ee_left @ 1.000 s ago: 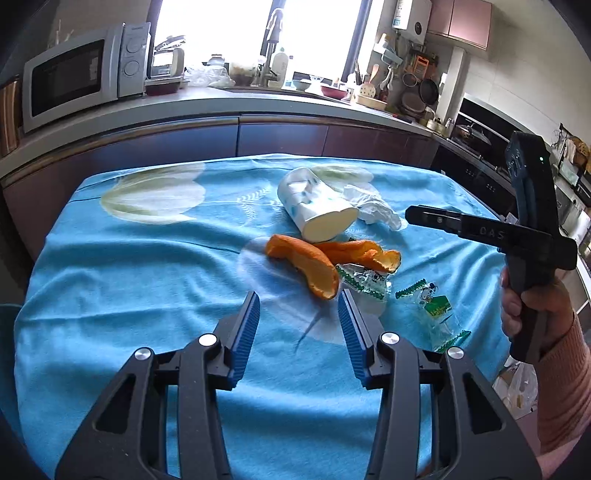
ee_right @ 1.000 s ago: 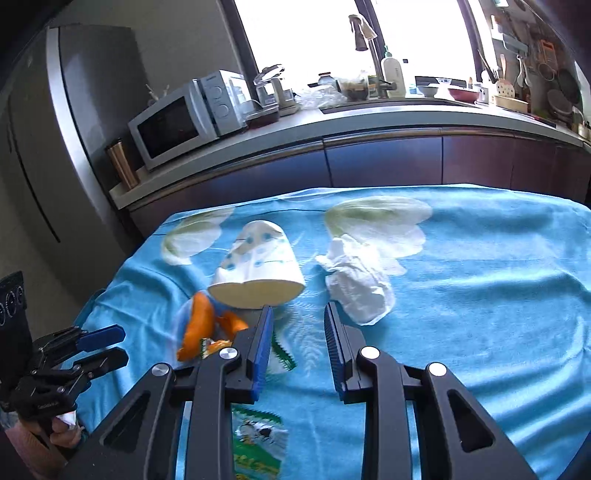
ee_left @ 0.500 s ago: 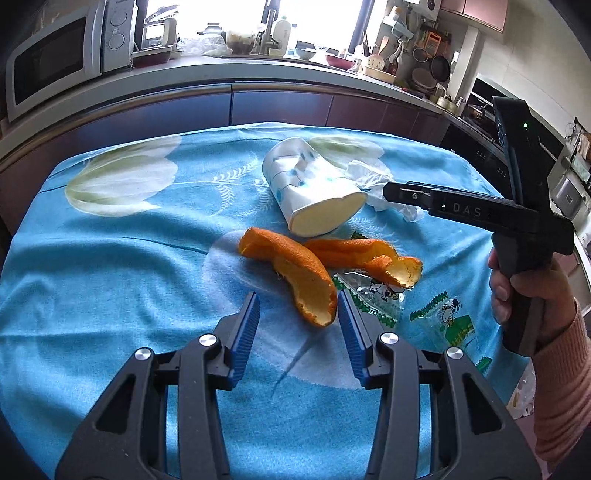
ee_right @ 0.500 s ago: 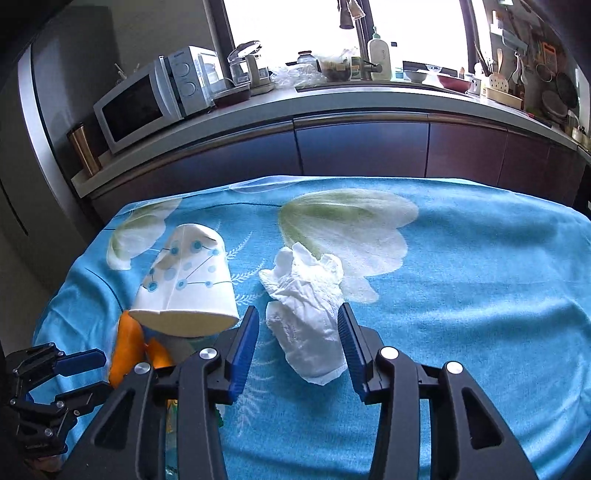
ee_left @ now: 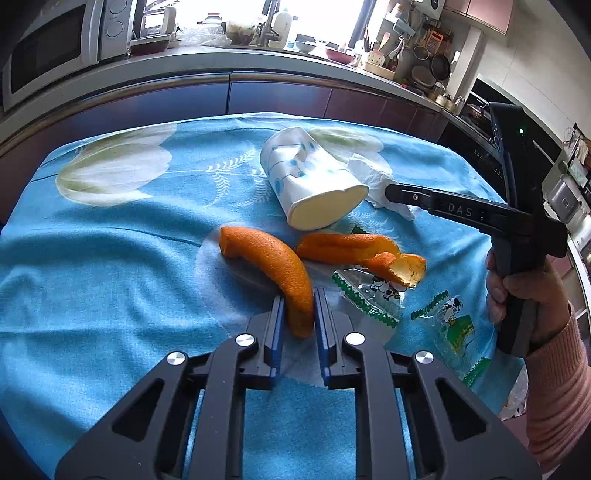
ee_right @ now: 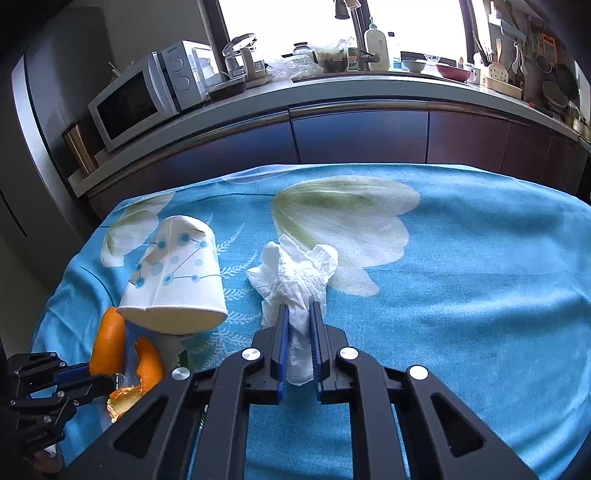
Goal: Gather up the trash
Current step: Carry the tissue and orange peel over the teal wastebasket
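On the cloth, left gripper (ee_left: 298, 312) jaws pinch curved pebbly orange peel (ee_left: 273, 266); right gripper (ee_right: 298, 325) jaws clamp crumpled tissue (ee_right: 295, 280).

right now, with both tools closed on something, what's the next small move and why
Probably lift both straight up a little. The left tool pinches the near end of the orange peel and the right tool pinches the crumpled tissue, yet both pieces seem to rest on the blue cloth.

Bright daylight pours through the window (ee_right: 388, 22) at twelve o'clock above dark cabinets (ee_right: 362, 136); a microwave (ee_right: 144, 96) sits at ten o'clock beside the fridge (ee_right: 40, 122).
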Demonstrator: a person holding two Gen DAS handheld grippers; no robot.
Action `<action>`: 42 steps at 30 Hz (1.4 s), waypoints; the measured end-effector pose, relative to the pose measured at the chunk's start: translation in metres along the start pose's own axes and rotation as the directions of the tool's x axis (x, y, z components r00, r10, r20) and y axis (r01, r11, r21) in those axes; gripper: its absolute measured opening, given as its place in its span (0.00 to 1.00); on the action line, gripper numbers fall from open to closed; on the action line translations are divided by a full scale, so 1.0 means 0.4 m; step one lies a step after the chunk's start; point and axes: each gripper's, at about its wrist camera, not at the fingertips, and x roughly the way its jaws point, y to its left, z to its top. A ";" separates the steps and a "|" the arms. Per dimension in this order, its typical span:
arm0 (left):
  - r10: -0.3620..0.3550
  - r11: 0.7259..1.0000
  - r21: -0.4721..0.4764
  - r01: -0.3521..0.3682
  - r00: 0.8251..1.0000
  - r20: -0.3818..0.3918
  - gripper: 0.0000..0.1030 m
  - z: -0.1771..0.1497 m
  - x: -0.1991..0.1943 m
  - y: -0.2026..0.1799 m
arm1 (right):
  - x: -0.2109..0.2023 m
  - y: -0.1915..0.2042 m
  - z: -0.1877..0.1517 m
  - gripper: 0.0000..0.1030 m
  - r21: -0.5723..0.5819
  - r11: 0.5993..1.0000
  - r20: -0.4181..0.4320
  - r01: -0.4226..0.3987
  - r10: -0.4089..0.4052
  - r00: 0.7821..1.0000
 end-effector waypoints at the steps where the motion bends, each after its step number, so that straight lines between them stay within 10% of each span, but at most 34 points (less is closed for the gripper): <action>1: 0.003 1.000 -0.001 -0.003 1.000 0.004 0.15 -0.002 -0.006 0.002 | -0.004 0.000 -0.001 0.07 0.002 1.000 0.005 -0.002 0.002 1.000; 24: 0.037 0.999 -0.023 -0.034 0.989 0.143 0.08 -0.097 -0.242 0.083 | -0.209 0.096 -0.042 0.07 -0.008 0.983 0.166 -0.185 0.184 0.969; 42: 0.129 0.990 -0.084 -0.114 0.969 0.208 0.08 -0.193 -0.420 0.193 | -0.200 0.328 -0.107 0.07 -0.120 0.913 0.080 -0.390 0.400 0.913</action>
